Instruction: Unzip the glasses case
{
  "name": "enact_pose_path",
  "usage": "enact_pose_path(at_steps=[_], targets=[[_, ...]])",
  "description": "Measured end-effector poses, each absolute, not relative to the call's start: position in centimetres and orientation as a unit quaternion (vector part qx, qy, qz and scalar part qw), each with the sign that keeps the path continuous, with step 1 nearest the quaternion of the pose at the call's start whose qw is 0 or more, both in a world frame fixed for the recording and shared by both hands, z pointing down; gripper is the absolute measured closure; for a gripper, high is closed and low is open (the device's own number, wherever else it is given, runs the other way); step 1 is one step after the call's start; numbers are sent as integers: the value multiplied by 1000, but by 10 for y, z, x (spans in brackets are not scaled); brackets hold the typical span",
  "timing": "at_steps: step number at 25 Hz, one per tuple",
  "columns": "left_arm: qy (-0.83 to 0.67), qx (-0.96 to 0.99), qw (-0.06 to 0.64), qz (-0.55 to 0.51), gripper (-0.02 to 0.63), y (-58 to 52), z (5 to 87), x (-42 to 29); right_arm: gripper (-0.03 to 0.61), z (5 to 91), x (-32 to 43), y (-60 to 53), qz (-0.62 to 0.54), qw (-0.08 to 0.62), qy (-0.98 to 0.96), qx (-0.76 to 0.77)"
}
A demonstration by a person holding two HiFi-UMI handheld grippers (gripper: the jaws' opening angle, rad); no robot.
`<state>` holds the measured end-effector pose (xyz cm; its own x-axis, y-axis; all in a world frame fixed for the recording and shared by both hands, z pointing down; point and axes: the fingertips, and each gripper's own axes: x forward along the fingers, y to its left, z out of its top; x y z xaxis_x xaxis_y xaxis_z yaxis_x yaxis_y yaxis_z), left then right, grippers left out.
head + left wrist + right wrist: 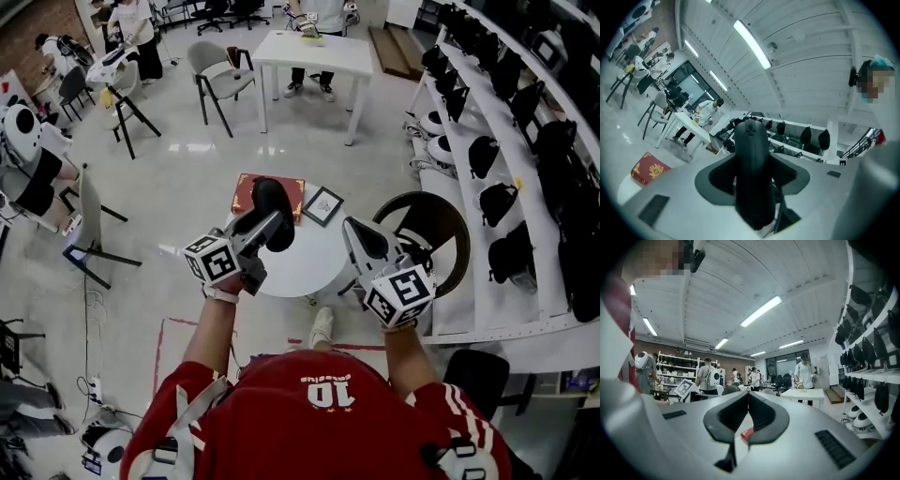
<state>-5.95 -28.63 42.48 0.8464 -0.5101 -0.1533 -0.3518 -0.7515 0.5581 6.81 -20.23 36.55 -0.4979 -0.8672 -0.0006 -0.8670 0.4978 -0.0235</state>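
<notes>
1. In the head view, the left gripper is seen raised over the round white surface. The black glasses case sticks out of its jaws toward 12 o'clock.
2. Only the left gripper view shows the grip itself. The case is pinched between the jaws, and its long body runs up the middle of the picture.
3. The right gripper is held at the surface's 3 o'clock side, apart from the case. In the right gripper view its jaws are seen pressed together with nothing between them, which the head view does not settle.
4. A red box and a framed card are found at the 12 o'clock edge of the surface in the head view.
5. In the left gripper view the box appears at 8 o'clock and the card is not seen. In the right gripper view only a red sliver is seen below the jaws.
</notes>
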Motion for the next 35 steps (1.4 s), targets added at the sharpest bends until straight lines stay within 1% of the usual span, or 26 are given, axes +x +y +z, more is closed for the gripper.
enact_pose_path(at_steps=[3, 8, 9, 11, 12, 16, 23, 29, 35], targets=[[-229, 926, 245, -173, 390, -275, 393, -65, 563, 357, 68, -200, 12, 9, 862, -506], [-217, 922, 243, -210, 390, -270, 364, -73, 560, 345, 56, -195, 68, -4, 863, -501], [-217, 920, 247, -212, 391, -271, 364, -74, 536, 343, 54, -194, 73, -2, 864, -498], [-219, 917, 256, -215, 391, -271, 364, -75, 467, 340, 53, -193, 76, 2, 865, -496], [-221, 915, 261, -216, 391, -270, 363, -75, 449, 340, 52, -192, 78, 3, 865, -495], [-215, 907, 270, -240, 391, -267, 350, -77, 450, 337, 48, -189, 95, -4, 865, -492], [-181, 883, 292, -319, 391, -262, 310, -80, 451, 336, 36, -182, 112, -8, 869, -483], [-164, 881, 283, -343, 391, -255, 283, -76, 451, 334, 27, -176, 119, -7, 875, -469], [-148, 897, 242, -340, 391, -239, 251, -62, 451, 334, 14, -169, 127, -7, 884, -450]])
